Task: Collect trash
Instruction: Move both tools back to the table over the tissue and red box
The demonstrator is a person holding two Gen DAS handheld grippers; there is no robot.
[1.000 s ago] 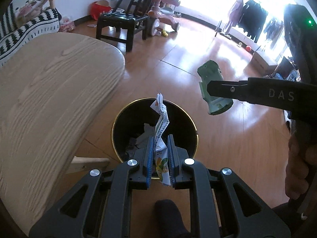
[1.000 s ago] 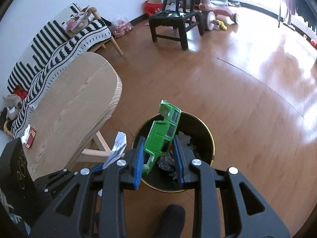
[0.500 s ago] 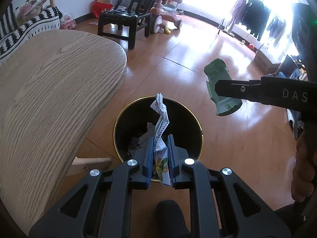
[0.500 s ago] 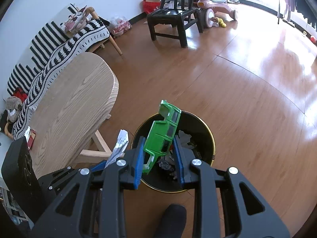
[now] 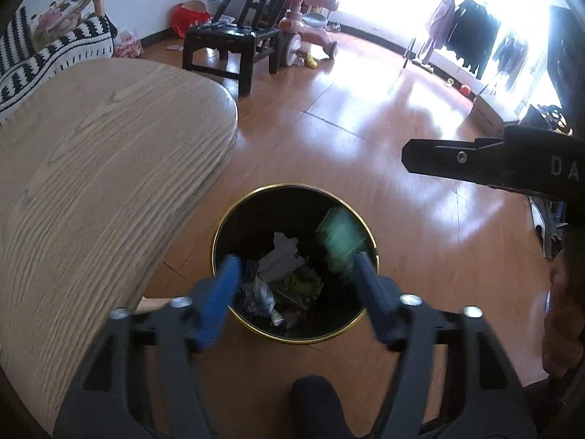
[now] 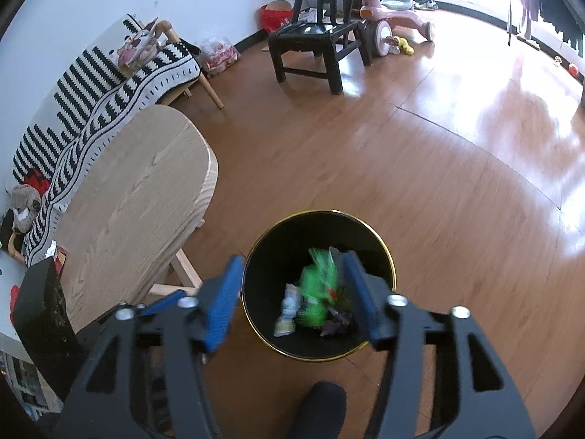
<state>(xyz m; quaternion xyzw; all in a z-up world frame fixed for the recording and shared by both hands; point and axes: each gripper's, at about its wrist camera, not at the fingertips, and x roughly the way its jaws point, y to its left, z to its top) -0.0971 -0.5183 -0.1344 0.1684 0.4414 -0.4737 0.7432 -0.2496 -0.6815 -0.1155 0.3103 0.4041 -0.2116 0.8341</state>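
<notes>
A black bin with a gold rim (image 5: 219, 230) (image 6: 389, 261) stands on the wooden floor below both grippers. My left gripper (image 5: 296, 285) is open and empty above it. My right gripper (image 6: 292, 292) is open and empty above it too; one of its fingers (image 5: 453, 157) shows from the side in the left wrist view. A green toy car (image 5: 340, 241) (image 6: 316, 292), blurred, is inside the bin's mouth. A paper wrapper (image 5: 279, 256) (image 6: 289, 311) lies in the bin among other scraps.
A light wooden oval table (image 5: 91, 168) (image 6: 135, 197) stands to the left of the bin. A black chair (image 5: 234, 44) (image 6: 314, 36) and a pink tricycle (image 6: 391, 11) are further back. A striped sofa (image 6: 91, 98) runs along the left wall.
Both grippers have opened. The paper wrapper has dropped from the left one and the green toy car from the right one, both into the bin.
</notes>
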